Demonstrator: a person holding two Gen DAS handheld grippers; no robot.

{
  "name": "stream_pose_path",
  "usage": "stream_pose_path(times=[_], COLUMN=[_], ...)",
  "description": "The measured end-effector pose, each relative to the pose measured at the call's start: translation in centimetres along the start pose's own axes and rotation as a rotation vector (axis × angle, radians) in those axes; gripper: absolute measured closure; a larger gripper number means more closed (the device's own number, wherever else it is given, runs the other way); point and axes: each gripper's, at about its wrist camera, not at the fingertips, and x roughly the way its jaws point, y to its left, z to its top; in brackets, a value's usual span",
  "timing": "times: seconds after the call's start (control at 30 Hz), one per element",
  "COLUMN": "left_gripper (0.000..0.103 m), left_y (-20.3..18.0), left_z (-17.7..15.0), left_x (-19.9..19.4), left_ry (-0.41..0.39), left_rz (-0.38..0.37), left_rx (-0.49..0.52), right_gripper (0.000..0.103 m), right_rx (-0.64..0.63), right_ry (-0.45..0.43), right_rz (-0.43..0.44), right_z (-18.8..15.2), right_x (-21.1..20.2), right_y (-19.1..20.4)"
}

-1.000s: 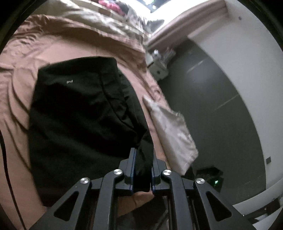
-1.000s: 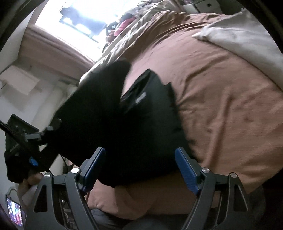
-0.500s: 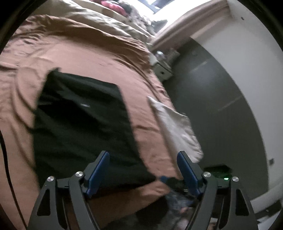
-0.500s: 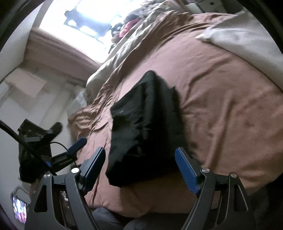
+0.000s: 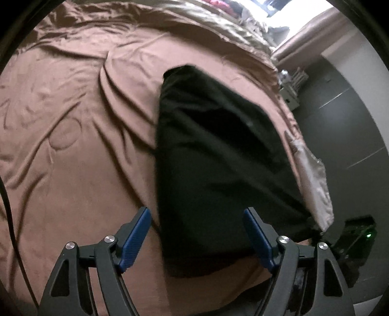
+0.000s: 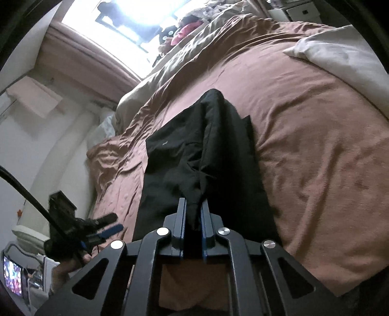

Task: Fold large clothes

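A black garment [image 5: 218, 155] lies folded lengthwise on the brown bedsheet [image 5: 73, 145]. My left gripper [image 5: 197, 233] hangs open just above the garment's near end, and its blue pads [image 5: 136, 235] stand wide apart without pressing the cloth. In the right wrist view the black garment [image 6: 194, 145] runs away from me up the brown bedsheet [image 6: 316, 158]. My right gripper [image 6: 193, 216] is shut on a pinched ridge of cloth at its near edge. The left gripper [image 6: 102, 226] shows at the lower left of that view, held in a hand.
A pale pillow or cloth [image 5: 313, 184] lies along the bed's right edge, also seen as a pale pillow [image 6: 340, 60]. A beige duvet [image 5: 218, 26] is bunched at the bed's far end under a bright window [image 6: 136, 14]. Dark floor [image 5: 340, 121] lies beyond. A black cable [image 5: 7, 206] crosses the sheet.
My left gripper let go of the black cloth, opened wide and sank toward the garment's near end. The lifted cloth dropped flat. My right gripper closed on the garment's near edge.
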Motion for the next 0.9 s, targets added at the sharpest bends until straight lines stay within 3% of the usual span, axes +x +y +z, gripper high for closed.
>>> stream_pose_path(times=[0.1,0.23,0.43,0.6,0.67,0.7,0.73,0.8,0.9], left_gripper=[0.026,0.036,0.036,0.036,0.036,0.036,0.036,0.036,0.036], left_y=[0.0,-0.7,-1.4,-0.1,0.5,0.5,0.5,0.5,0.4], left_z=[-0.7,-1.8,-2.5,-2.1,-2.1,-2.1,-2.2,-2.3,-2.0], left_x=[1.7,4.0,5.1,4.4,4.4,4.3,4.3,4.2,4.3], left_ry=[0.040,0.100,0.109,0.095,0.092,0.090,0.089,0.085,0.080], left_rz=[0.001,-0.006,0.031,-0.009,-0.024,-0.026,-0.026,-0.023,-0.030], left_rx=[0.015,0.047,0.096,0.034,0.005,0.002,0.004,0.013,0.010], right_gripper=[0.099,0.099,0.098,0.094,0.089,0.079,0.056,0.028,0.028], right_rx=[0.006,0.042,0.117,0.093,0.056,0.038,0.022,0.003,-0.017], right_ry=[0.004,0.020,0.046,0.041,0.034,0.027,0.014,-0.002,0.023], right_rz=[0.000,-0.039,-0.061,-0.041,-0.071,-0.089,-0.104,-0.099,-0.109], right_z=[-0.8,-1.9,-3.3,-1.9,-1.4,-1.2,-1.1,-0.7,-0.1], right_x=[-0.1,0.0,0.7,-0.3,-0.7,-0.8,-0.9,-1.3,-0.6], right_y=[-0.8,-2.9,-5.2,-3.1,-2.2,-1.9,-1.7,-1.3,-1.3])
